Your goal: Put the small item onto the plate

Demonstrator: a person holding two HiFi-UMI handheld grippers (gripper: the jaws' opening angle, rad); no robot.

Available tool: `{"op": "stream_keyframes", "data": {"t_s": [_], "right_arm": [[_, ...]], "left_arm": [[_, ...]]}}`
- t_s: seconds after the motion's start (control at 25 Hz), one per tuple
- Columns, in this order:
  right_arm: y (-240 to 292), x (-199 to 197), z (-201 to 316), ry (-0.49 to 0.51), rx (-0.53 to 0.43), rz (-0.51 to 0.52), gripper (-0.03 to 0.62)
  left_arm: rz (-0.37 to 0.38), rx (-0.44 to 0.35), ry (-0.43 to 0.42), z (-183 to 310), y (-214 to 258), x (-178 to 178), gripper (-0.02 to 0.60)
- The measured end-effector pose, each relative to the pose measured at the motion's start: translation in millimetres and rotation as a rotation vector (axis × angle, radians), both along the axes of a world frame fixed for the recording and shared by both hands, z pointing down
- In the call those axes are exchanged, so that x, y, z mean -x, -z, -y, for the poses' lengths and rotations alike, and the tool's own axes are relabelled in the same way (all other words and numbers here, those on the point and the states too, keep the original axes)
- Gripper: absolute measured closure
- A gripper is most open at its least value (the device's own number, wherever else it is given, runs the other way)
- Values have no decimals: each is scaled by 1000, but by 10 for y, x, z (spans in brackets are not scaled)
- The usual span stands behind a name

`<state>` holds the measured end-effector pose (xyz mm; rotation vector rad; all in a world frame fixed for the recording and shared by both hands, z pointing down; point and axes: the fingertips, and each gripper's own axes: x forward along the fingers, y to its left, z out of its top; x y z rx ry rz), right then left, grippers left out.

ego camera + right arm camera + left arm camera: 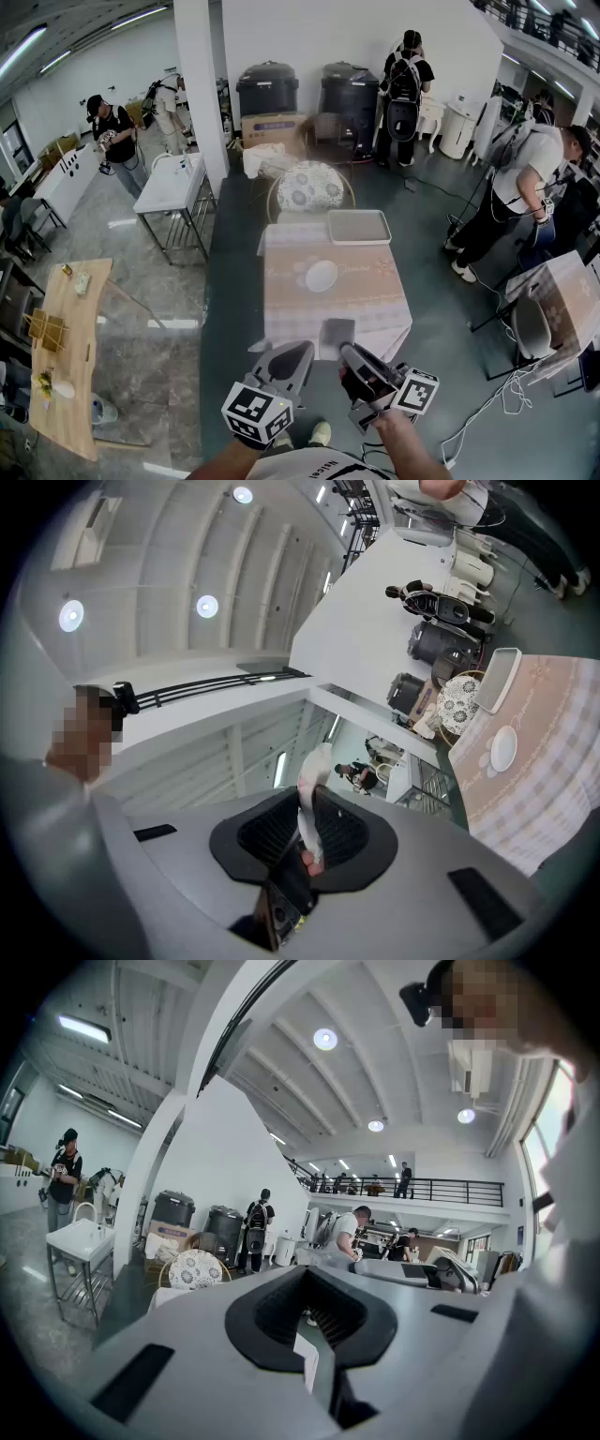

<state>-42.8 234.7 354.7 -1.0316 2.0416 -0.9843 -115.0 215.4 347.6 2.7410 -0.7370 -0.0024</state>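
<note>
Within right gripper, slim white-pink item

Ahead of your jaws stands the table, with the flat pad on its near edge, the plate beyond that at the middle, the tray at the far edge, and the small item between the jaws of your right gripper.

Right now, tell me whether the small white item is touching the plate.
Apart. The right gripper view shows the small white item pinched between the right gripper's jaws, while the plate lies far off on the table.
</note>
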Motion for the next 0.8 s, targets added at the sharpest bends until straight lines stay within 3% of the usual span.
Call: {"op": "stream_keyframes", "data": {"t_s": [0.8], "right_arm": [[-77, -288, 56, 15, -3, 18, 528]], "left_arm": [[31, -1, 23, 63, -59, -268, 575]]}}
